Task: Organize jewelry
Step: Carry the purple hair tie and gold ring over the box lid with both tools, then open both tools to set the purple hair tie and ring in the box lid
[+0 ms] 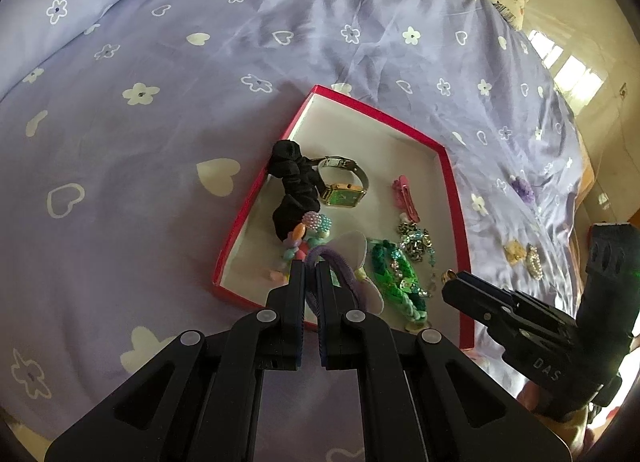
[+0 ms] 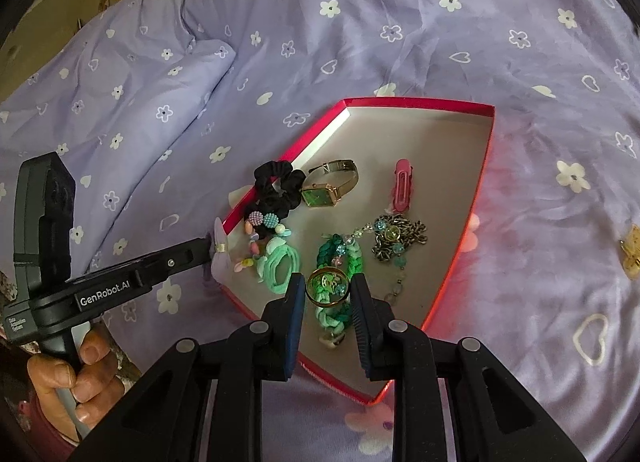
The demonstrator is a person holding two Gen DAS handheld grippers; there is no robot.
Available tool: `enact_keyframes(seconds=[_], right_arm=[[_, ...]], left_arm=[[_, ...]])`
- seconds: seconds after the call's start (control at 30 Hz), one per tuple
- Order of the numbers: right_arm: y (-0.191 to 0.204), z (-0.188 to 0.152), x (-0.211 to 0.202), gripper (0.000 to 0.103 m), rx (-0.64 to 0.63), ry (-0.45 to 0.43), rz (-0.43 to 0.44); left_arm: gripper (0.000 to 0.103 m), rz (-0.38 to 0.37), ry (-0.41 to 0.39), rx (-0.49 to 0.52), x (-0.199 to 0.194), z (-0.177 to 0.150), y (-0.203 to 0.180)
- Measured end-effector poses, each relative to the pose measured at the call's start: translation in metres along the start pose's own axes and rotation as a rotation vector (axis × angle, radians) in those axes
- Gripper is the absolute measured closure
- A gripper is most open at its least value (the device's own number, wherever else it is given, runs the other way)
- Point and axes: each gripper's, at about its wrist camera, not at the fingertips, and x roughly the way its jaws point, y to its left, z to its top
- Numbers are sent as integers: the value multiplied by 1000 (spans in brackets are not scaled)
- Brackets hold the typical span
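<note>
Your left gripper (image 1: 311, 268) is clamped on a purple hair tie with a pale flower (image 1: 352, 250) at the near edge of the red tray (image 2: 486, 166) — your right gripper (image 2: 325, 286) pinches a gold ring (image 2: 327, 288) over the green braided bracelet (image 2: 340, 258), all above the tray on the lilac bedsheet (image 2: 360, 22).

The red box (image 2: 486, 166) lies on the bed (image 2: 400, 42); its far half, toward twelve o'clock, is bare floor a gripper could reach. The near half is crowded: black scrunchie (image 2: 276, 190) and watch (image 2: 326, 188) at ten o'clock, pink clip (image 2: 402, 184) at one, chain necklace (image 2: 396, 240) below. Bedding around stays open except the pillow (image 2: 120, 102) at nine.
</note>
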Motion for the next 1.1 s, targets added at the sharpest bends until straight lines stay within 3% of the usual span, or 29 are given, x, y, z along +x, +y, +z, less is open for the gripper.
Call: enact_keyframes(seconds=[0.7,1.1], right_arm=[[-4,4,38,79,-13,79,-9],[-2,5,39,76,-18,84,-4]], left_arm=[[99,77,86,64,39,-1,0],[94,100,80,64,39,-3,-1]])
